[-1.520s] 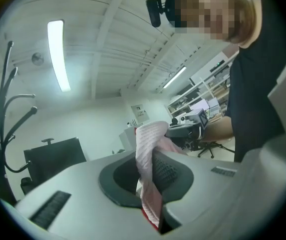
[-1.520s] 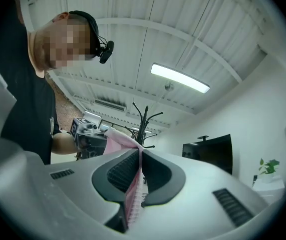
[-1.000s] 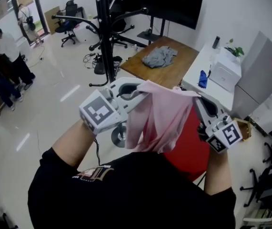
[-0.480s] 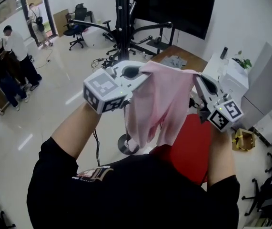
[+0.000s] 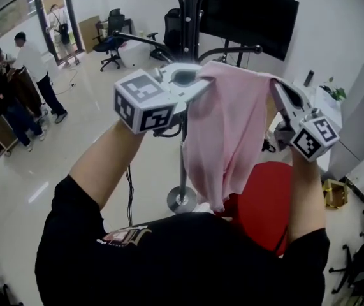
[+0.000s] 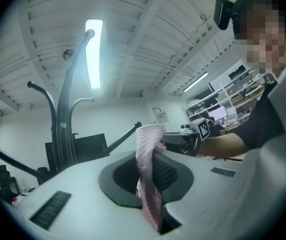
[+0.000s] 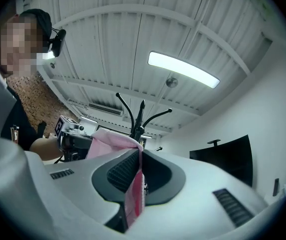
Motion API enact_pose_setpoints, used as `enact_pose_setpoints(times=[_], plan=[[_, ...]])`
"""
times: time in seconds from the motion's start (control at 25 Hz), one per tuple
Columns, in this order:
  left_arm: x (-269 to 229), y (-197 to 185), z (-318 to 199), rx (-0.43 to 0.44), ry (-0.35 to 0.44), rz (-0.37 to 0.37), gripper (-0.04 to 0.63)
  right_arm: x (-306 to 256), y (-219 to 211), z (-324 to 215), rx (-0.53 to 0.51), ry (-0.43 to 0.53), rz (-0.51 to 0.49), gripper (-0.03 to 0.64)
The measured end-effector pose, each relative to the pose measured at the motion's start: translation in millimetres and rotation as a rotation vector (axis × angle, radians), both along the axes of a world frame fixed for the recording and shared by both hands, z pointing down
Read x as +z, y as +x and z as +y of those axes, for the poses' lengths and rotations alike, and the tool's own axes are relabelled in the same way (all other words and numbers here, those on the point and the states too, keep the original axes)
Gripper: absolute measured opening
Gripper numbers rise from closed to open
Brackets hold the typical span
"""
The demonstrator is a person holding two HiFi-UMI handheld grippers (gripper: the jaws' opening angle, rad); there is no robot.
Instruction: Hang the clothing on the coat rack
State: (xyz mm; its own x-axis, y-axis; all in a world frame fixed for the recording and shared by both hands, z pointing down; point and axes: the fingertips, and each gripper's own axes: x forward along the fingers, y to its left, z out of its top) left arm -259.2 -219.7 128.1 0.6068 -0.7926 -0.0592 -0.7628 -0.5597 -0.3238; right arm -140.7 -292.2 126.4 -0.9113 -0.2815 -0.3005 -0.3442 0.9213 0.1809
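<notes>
Holding the pink garment [image 5: 226, 132] up toward the coat rack [image 5: 189, 18]
Clamped on its top edge with left tongs [image 5: 197, 85] and right tongs [image 5: 278, 95], held apart to spread the cloth between them, rack arms just beyond, likely for draping

An office: swivel desk chairs [image 5: 113, 36], a large black wall screen [image 5: 253, 19], and a glossy floor [image 5: 73, 145].
</notes>
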Motion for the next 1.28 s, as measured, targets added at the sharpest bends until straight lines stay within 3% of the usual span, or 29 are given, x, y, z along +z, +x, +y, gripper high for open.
enact_pose_setpoints(times=[0.28,0.48,0.64,0.76,1.0,1.16,1.28], plan=[[-67,-1,-8,0.079,0.059,0.02,0.011,-70,0,7,0.091,0.068,-0.06,0.018],[-101,-10,-45,0.051,0.06,0.032,0.011,-110,-12,-15,0.189,0.098,-0.07,0.018],[-106,-20,-83,0.008,0.03,0.067,0.011,-89,-17,-71,0.289,-0.009,-0.046,0.018],[-92,-25,-114,-0.021,-0.034,0.075,0.011,-66,-27,-101,0.344,-0.035,0.031,0.018],[-63,-20,-121,-0.046,-0.053,-0.017,0.012,-7,-59,-96,0.275,-0.028,0.196,0.023],[-54,-23,-112,-0.088,-0.049,-0.069,0.014,11,-68,-75,0.191,-0.057,0.182,0.023],[-36,-25,-110,-0.144,-0.094,-0.173,0.013,18,-68,-65,0.142,-0.092,0.148,0.023]])
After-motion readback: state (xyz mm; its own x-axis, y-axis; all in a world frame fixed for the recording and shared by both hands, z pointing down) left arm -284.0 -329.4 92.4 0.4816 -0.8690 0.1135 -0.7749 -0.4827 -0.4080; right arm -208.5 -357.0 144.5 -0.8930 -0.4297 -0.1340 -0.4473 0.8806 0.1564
